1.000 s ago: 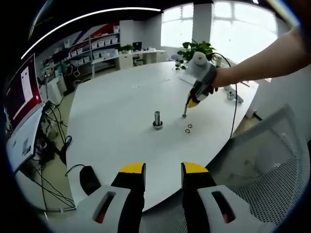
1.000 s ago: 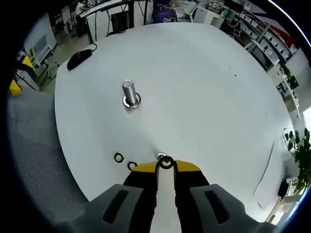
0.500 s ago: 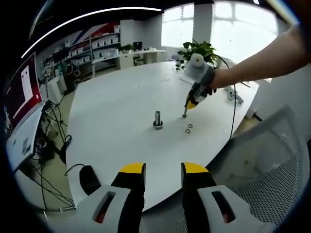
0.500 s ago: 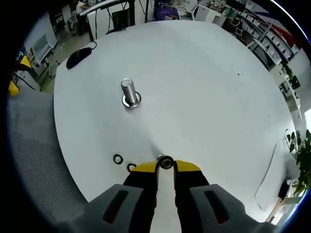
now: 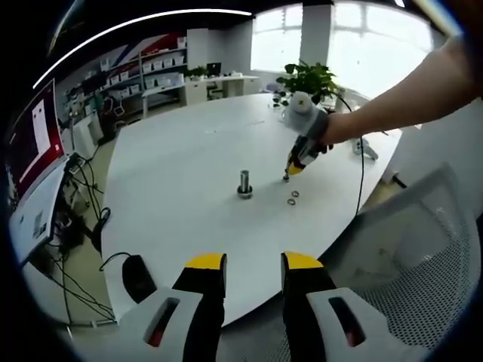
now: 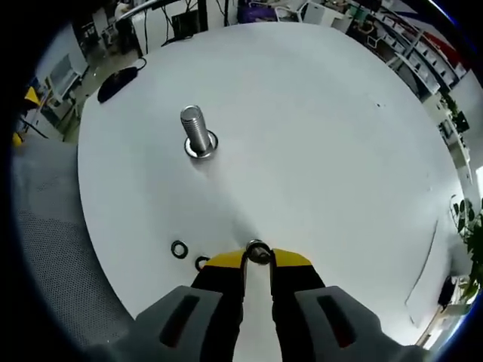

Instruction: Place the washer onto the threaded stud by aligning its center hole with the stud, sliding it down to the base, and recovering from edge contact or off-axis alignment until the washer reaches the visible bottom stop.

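Your right gripper (image 6: 258,259) pinches a washer (image 6: 258,252) at its yellow tips, well short of the threaded stud (image 6: 196,133) standing upright on the white table (image 6: 324,143). Two spare washers (image 6: 179,249) lie near the table edge, left of your jaws; nothing blocks the way to the stud. From further back, your left gripper (image 5: 253,265) hangs parted and empty off the table edge, near a black mouse (image 5: 137,277) and mesh chair (image 5: 423,256).
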